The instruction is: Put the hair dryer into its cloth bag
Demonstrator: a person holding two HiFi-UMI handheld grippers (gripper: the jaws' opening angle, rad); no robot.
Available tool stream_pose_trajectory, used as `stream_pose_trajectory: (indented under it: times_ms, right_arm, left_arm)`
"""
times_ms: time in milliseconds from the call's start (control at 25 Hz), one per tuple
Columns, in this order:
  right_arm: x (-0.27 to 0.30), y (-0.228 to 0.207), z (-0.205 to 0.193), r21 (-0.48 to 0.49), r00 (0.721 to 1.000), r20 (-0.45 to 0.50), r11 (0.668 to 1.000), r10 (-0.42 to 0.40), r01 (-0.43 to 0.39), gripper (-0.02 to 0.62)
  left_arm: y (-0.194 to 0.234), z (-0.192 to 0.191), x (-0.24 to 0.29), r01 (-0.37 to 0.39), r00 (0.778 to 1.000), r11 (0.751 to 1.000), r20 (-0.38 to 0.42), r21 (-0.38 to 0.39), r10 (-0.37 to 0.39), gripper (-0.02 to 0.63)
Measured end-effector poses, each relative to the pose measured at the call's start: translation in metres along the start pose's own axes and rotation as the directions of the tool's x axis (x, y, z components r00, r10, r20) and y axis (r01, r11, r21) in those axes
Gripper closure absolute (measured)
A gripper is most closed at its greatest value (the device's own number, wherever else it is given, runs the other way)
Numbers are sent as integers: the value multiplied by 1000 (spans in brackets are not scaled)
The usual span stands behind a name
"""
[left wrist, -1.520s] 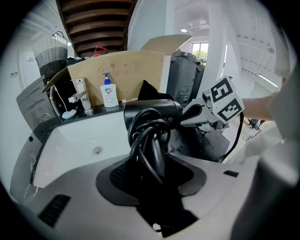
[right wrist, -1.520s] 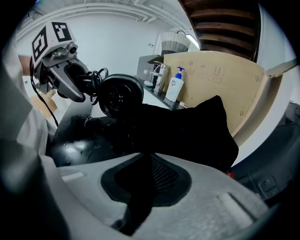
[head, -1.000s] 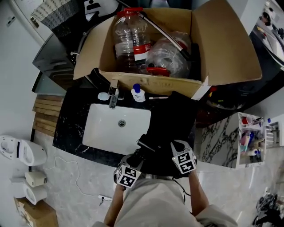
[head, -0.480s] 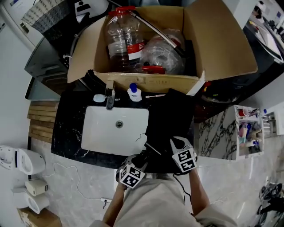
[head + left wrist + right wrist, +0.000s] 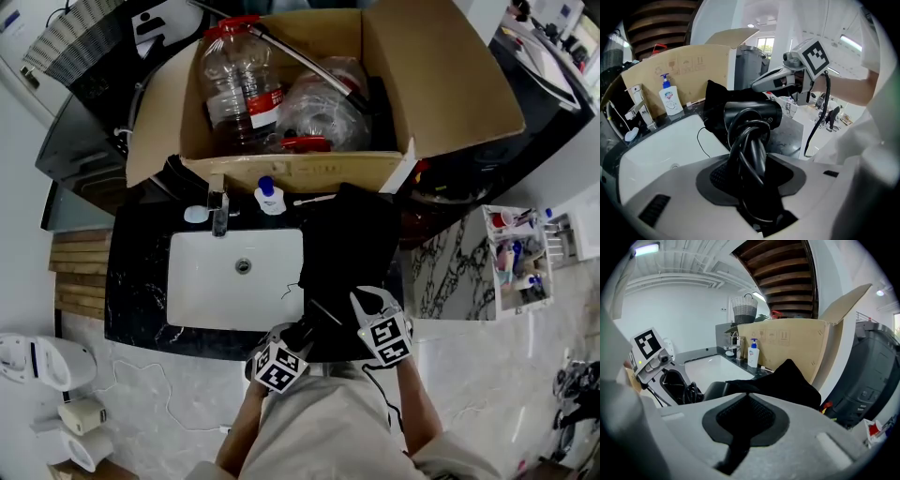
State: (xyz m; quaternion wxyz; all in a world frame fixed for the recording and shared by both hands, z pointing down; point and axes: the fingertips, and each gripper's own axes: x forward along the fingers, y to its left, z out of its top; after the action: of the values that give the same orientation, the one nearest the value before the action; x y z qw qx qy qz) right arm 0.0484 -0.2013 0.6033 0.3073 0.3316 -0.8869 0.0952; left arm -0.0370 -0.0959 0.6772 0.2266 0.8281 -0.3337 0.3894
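Observation:
On the dark counter right of the sink lies the black cloth bag (image 5: 352,244), its near edge lifted. My right gripper (image 5: 361,302) is shut on that edge; in the right gripper view the black cloth (image 5: 787,380) runs between the jaws of the right gripper (image 5: 743,437). My left gripper (image 5: 302,330) is shut on the black hair dryer (image 5: 314,317) by its handle, with the cord wound round it. In the left gripper view the left gripper (image 5: 750,187) holds the hair dryer (image 5: 752,115) with its barrel right at the bag's mouth (image 5: 715,101). Whether it is inside is hidden.
A white sink (image 5: 234,277) with a faucet (image 5: 218,208) lies left of the bag. A soap bottle (image 5: 268,195) stands behind it. A large open cardboard box (image 5: 309,169) holding a plastic jug (image 5: 234,84) fills the back of the counter.
My left gripper has rolled a little with the hair dryer in it. My right gripper has risen slightly, lifting the bag's edge. Both grips are unchanged.

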Motion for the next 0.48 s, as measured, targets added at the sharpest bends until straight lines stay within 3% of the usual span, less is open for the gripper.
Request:
stream_pose_trajectory:
  times_ms: [480]
  right_arm:
    - [-18, 24, 3, -50, 1000, 10, 999, 15, -14, 580]
  left_arm:
    - [8, 13, 6, -4, 1000, 1000, 2, 18, 4, 420]
